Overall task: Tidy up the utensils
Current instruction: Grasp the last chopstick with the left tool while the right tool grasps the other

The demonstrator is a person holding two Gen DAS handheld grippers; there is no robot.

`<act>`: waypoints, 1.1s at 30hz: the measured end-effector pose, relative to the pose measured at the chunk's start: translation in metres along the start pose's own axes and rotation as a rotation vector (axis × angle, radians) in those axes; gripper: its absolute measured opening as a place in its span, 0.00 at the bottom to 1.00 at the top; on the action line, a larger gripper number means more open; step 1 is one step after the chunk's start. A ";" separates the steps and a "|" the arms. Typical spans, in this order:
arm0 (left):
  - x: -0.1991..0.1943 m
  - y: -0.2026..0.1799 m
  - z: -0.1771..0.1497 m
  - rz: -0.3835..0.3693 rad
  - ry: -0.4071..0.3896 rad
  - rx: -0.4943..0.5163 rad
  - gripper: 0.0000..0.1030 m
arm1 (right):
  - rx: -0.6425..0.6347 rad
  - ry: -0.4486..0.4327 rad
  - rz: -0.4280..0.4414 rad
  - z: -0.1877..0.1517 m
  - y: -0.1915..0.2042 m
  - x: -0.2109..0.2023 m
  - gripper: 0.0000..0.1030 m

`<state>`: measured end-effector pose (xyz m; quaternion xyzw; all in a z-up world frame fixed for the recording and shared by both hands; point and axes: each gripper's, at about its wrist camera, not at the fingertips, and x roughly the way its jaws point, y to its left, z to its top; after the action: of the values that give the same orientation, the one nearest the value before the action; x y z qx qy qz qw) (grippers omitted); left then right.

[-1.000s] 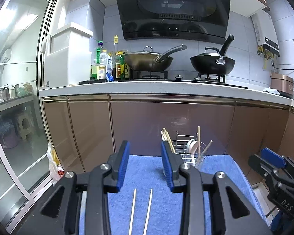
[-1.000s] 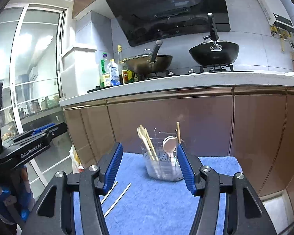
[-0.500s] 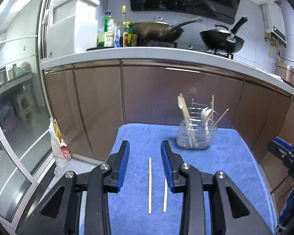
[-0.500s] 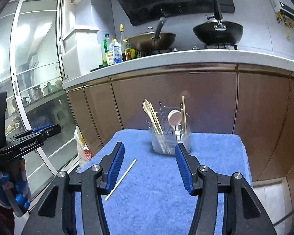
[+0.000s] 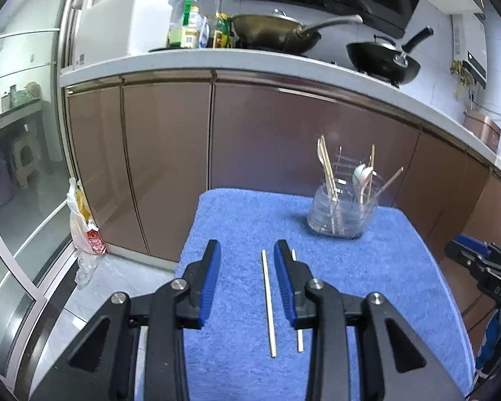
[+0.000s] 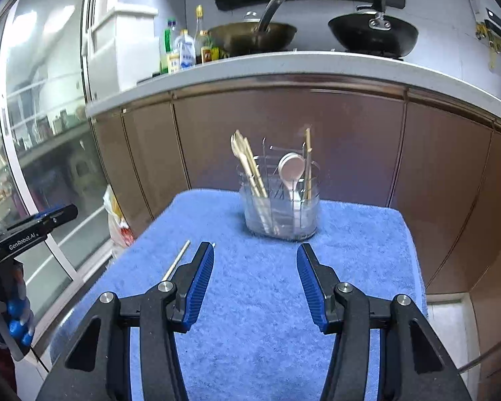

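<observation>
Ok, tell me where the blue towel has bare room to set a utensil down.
The widest bare patch is the right half of the blue towel, between the clear utensil holder and the near edge, under the right gripper. The far left corner beside the holder is bare too. It is crowded on the left, where two chopsticks lie under the left gripper.

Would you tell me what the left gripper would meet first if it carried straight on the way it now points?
Probably the blue towel, beside the chopstick lying between the open left gripper fingers; depth is uncertain.
</observation>
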<state>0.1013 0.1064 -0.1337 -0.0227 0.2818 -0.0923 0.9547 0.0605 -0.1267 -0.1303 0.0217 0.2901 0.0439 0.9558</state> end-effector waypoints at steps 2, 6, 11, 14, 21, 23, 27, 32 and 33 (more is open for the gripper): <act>0.012 0.002 0.001 -0.017 0.050 0.022 0.31 | -0.005 0.025 0.010 0.001 0.006 0.008 0.39; 0.053 0.004 0.003 -0.117 0.211 0.035 0.31 | 0.011 0.123 0.075 0.004 0.015 0.040 0.29; 0.131 -0.007 -0.002 -0.184 0.432 0.040 0.30 | 0.031 0.237 0.131 0.002 0.019 0.085 0.21; 0.176 -0.017 -0.007 -0.171 0.542 0.046 0.30 | 0.025 0.311 0.145 0.001 0.020 0.117 0.20; 0.239 -0.025 -0.013 -0.140 0.681 0.031 0.27 | -0.022 0.463 0.175 0.001 0.036 0.185 0.20; 0.247 -0.026 -0.016 -0.136 0.712 0.033 0.21 | -0.023 0.496 0.183 0.000 0.038 0.199 0.20; 0.256 -0.027 -0.016 -0.124 0.726 0.050 0.14 | -0.020 0.544 0.192 0.001 0.043 0.226 0.20; 0.262 -0.020 -0.015 -0.137 0.728 0.032 0.07 | -0.012 0.614 0.194 0.005 0.050 0.253 0.20; 0.263 -0.017 -0.015 -0.150 0.727 0.017 0.06 | -0.014 0.632 0.191 0.007 0.053 0.260 0.20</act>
<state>0.3066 0.0399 -0.2853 -0.0011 0.5994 -0.1665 0.7830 0.2757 -0.0486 -0.2644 0.0275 0.5687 0.1400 0.8101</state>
